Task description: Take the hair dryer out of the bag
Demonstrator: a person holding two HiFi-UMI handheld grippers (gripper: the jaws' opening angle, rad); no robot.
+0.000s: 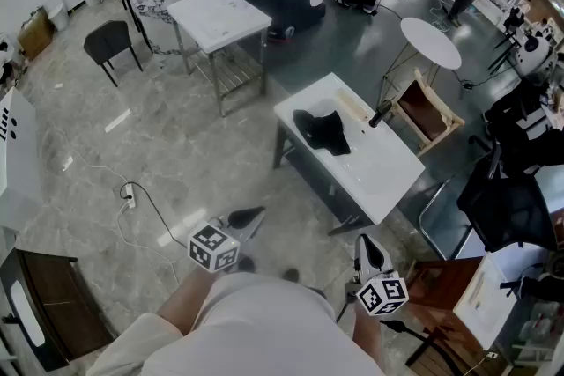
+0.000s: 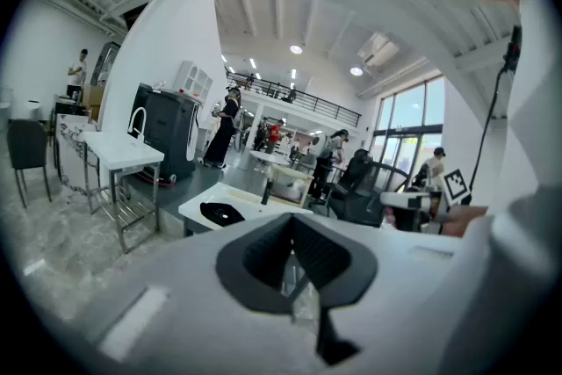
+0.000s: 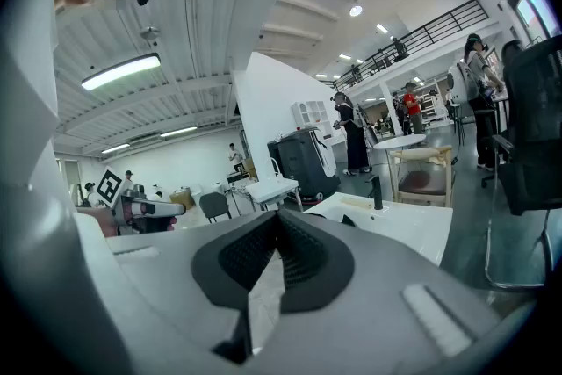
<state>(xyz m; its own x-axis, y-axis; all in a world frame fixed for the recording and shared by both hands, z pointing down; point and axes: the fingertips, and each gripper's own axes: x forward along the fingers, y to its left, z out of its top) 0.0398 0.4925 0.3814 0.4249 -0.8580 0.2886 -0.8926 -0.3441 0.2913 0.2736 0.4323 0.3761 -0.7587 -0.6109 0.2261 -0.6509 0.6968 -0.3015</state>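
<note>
both grippers shut and empty, black bag waiting on the white table

the left gripper [image 1: 254, 214] is held low, close to the person's body. its fingers are pressed together and nothing is held in them. the right gripper [image 1: 367, 244] is held beside it, a little apart. its fingers are pressed together too, and nothing is held in them either.

the black bag [image 1: 324, 132] is seen lying flat on a white table [image 1: 392, 180], well apart from both grippers. the hair dryer itself cannot be made out from here. a black upright thing [image 1: 381, 113] is stood on the same table, near the bag, and a pale strip [image 1: 352, 107] is laid between them.

grey shiny floor [image 1: 203, 154] is seen between the grippers and the table. a white power strip [image 1: 130, 194] with a thin cable is left on the floor to the left. a wooden chair [image 1: 429, 112] is pushed up behind the table, and a dark office chair [image 1: 507, 202] is parked at its right. farther back, a second white table [image 1: 220, 18], a black chair [image 1: 110, 44] and a round white table [image 1: 430, 42] are seen.
</note>
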